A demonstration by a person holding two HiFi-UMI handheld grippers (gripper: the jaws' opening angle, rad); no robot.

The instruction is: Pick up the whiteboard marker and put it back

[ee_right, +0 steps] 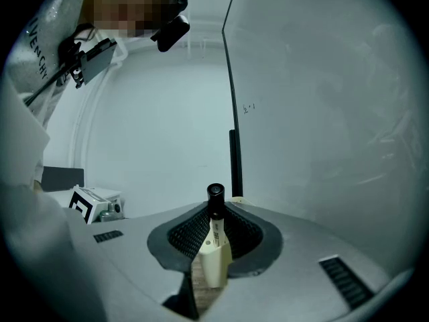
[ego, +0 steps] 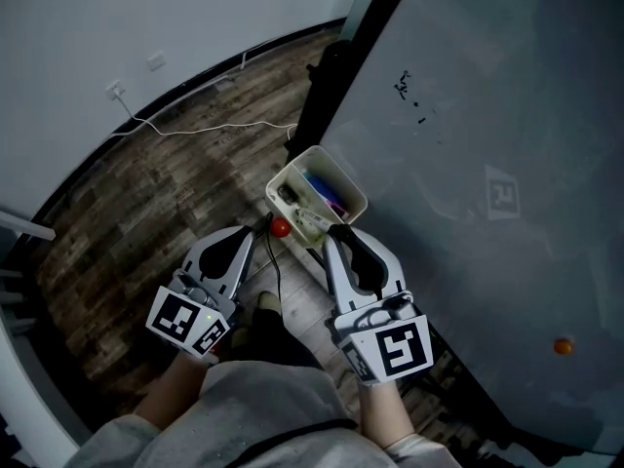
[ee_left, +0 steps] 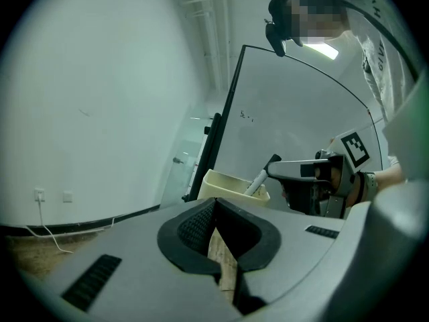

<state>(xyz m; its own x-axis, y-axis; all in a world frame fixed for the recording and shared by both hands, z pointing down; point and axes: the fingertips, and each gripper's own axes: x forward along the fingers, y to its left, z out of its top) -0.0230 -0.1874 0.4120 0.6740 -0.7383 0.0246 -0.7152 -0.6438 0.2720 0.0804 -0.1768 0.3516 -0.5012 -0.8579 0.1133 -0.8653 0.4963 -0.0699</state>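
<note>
1. Left gripper (ego: 252,234): jaws together with nothing between them, held just left of the bin.
2. Right gripper (ego: 337,230): clamped on the marker (ee_right: 214,228) near its black cap.
3. The marker stands cap up. In the left gripper view its white barrel slants down and its lower end dips behind the bin's (ego: 357,195) rim.
4. The cream bin hangs on the dark framed edge of the whiteboard (ego: 507,115), with other pens (ego: 327,195) inside. A red knob (ego: 281,227) sits just beside its near corner.
5. The whiteboard carries small black marks (ego: 408,88), a square tag (ego: 502,193) and an orange dot (ego: 563,346).
6. Beyond is the wood floor (ego: 146,193), where a white cable (ego: 195,130) runs to a wall socket (ego: 115,91).
</note>
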